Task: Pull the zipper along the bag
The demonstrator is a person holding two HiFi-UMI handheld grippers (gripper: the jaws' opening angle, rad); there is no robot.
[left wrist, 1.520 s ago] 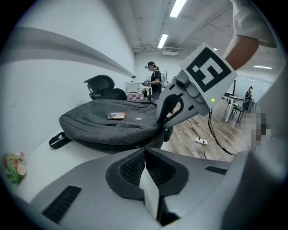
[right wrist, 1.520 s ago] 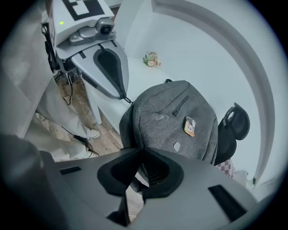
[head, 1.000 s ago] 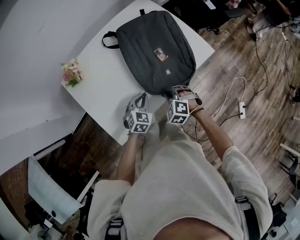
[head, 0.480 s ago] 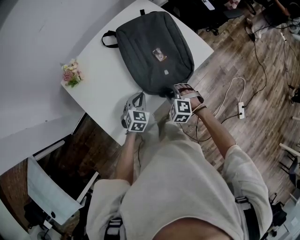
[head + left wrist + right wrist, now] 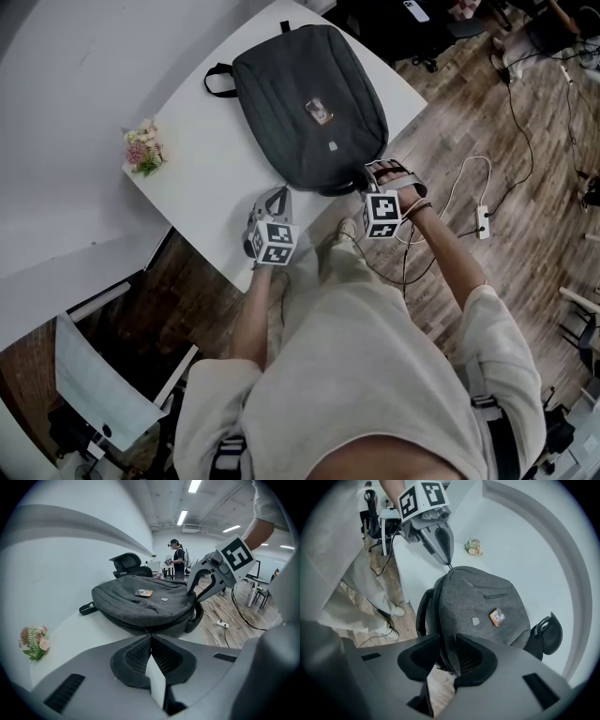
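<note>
One white table (image 5: pixel 192 187) carries everything, set over a wooden floor (image 5: pixel 487 112). Most of its top is taken by a dark grey bag (image 5: pixel 309 103) lying flat, front face up. One end of the bag reaches the table edge nearest the person, and its carry loop (image 5: pixel 218 80) points toward the far side. A shoulder strap (image 5: pixel 423 613) hangs off that near end, over the floor.

The left gripper (image 5: pixel 279 192) is low at the same near edge, just left of the bag's end. Its jaws are pressed together with nothing visible between them, and in the right gripper view its tip (image 5: pixel 450 565) meets the bag's rim. The zipper seam runs just beyond it.

The right gripper (image 5: pixel 371 171) is at the bag's end on the side toward the table's right corner. Its jaws have just been opening wide, then came in a little. They stand apart, with the bag's zippered side edge in the gap (image 5: pixel 447 637) and no pad clamped on it.

A small bunch of flowers (image 5: pixel 142 148) sits at the table's left corner, well apart from the bag. A small orange badge (image 5: pixel 320 111) lies on the bag's face.
</note>
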